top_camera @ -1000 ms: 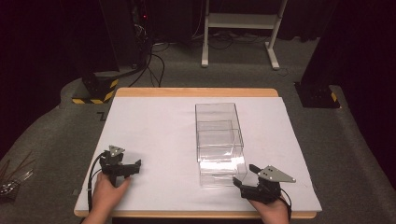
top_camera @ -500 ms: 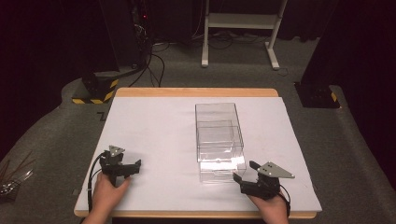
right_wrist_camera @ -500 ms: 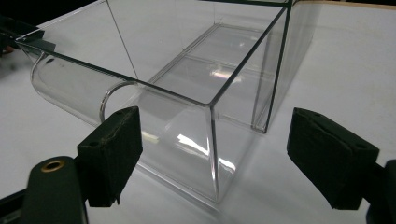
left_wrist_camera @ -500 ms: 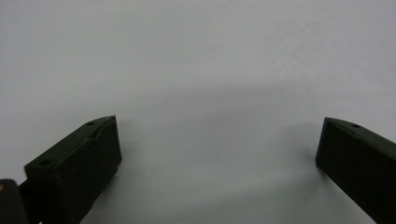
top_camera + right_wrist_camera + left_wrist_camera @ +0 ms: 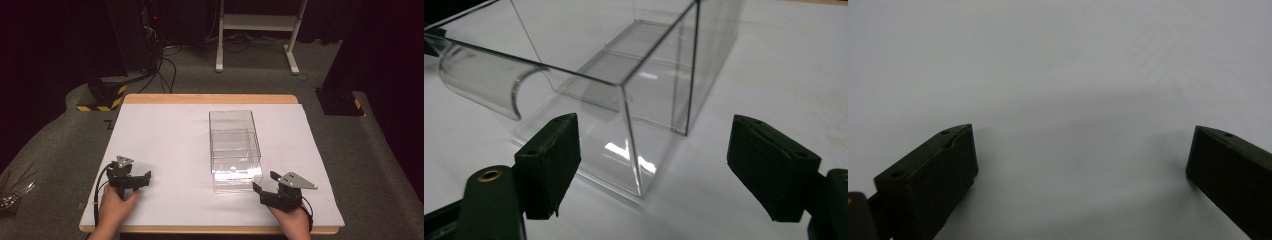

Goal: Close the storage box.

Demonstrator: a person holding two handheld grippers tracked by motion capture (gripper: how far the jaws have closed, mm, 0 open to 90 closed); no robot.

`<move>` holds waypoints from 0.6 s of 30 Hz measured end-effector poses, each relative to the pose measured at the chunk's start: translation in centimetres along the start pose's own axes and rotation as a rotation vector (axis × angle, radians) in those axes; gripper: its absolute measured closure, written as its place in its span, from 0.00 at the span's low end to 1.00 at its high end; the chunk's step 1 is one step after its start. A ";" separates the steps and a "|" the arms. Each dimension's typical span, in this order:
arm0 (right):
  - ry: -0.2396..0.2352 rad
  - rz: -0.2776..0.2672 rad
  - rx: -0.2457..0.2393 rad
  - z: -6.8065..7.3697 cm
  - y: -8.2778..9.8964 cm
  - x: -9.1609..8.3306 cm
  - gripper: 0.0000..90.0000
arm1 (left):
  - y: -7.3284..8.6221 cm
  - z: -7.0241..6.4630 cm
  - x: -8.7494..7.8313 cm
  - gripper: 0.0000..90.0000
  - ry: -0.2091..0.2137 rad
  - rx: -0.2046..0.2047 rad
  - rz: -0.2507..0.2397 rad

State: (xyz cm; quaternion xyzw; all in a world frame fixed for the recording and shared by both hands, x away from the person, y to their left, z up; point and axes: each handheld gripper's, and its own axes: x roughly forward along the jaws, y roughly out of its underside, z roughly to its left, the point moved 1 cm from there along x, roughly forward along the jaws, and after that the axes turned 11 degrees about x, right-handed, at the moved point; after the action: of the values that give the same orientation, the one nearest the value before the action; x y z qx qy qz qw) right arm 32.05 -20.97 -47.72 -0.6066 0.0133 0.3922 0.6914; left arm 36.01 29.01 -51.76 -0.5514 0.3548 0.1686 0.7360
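Clear plastic box: sitting mid-counter, toward the near edge, unmoved. Right hand-held gripper: edging closer to its near corner, jaws spread, empty. Left hand-held gripper: idling near-left, released. Grasp likely pending.

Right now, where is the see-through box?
In the high view the clear box stands right of the table's middle, its near end just ahead and left of the right tongs.

Clear box on white table — black right gripper, yellow-black striped base.
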 end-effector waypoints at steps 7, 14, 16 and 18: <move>0.006 -0.002 0.008 -0.1 -0.3 0.1 0.24 | 0.0 0.0 0.0 0.00 0.000 0.000 0.000; 0.014 0.015 -0.009 0.0 -1.2 0.9 0.24 | 0.0 0.0 0.0 0.00 0.000 0.000 0.000; 0.010 0.018 -0.011 -0.1 -1.5 1.2 0.24 | 0.0 0.0 0.0 0.00 0.000 0.001 0.000; 0.011 0.020 -0.010 -0.1 -1.7 1.4 0.24 | 0.0 0.0 0.0 0.00 0.000 0.001 0.000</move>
State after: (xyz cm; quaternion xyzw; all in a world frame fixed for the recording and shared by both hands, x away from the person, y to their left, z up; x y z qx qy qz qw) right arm 34.05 -20.19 -47.03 -0.6122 0.0212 0.3957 0.6843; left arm 36.01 29.01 -51.76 -0.5509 0.3549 0.1685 0.7363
